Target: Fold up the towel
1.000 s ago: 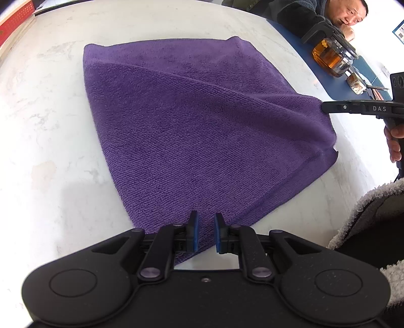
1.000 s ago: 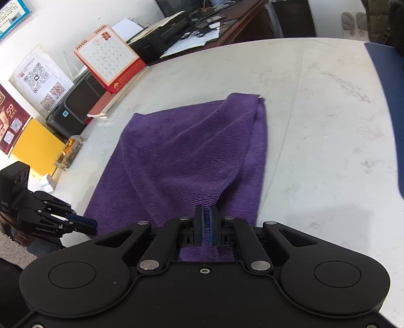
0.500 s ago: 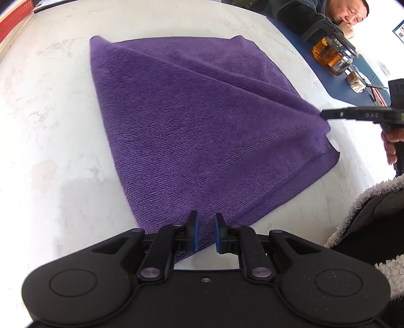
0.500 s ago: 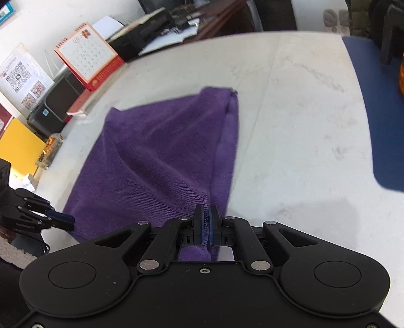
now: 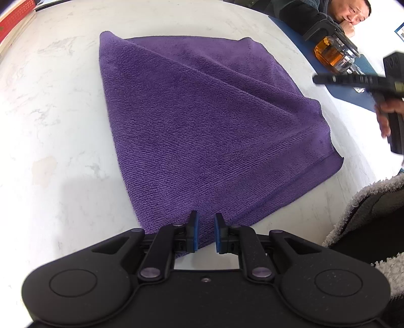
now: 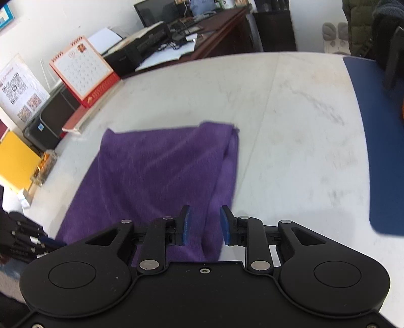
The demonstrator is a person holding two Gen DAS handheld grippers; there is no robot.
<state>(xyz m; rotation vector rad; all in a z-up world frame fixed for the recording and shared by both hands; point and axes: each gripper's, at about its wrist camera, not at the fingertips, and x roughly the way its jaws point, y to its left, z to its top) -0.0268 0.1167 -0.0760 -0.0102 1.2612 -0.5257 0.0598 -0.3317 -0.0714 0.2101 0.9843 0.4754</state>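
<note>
A purple towel (image 5: 202, 126) lies folded on the white marble table (image 5: 50, 126), with a diagonal crease running across it. My left gripper (image 5: 205, 233) hovers over the towel's near corner, its blue pads a narrow gap apart and pressing on nothing. In the right wrist view my right gripper (image 6: 205, 224) is opening its jaws above the towel (image 6: 156, 171), which lies loose below and between them. The right gripper (image 5: 315, 80) also shows blurred at the right of the left wrist view, clear of the towel's edge. The left gripper (image 6: 54, 243) appears at the lower left of the right wrist view.
A glass teapot (image 5: 333, 53) of amber tea stands on a blue mat (image 6: 378, 151) at the table's far side, where a person (image 5: 303, 15) sits. A fleece sleeve (image 5: 366, 209) is at the right. A desk calendar (image 6: 80, 73) and a printer (image 6: 50, 121) border the table.
The right gripper's jaws have parted and let go of the towel's corner, and it has drawn away from the edge. The towel has settled flatter. The left gripper has not moved.
</note>
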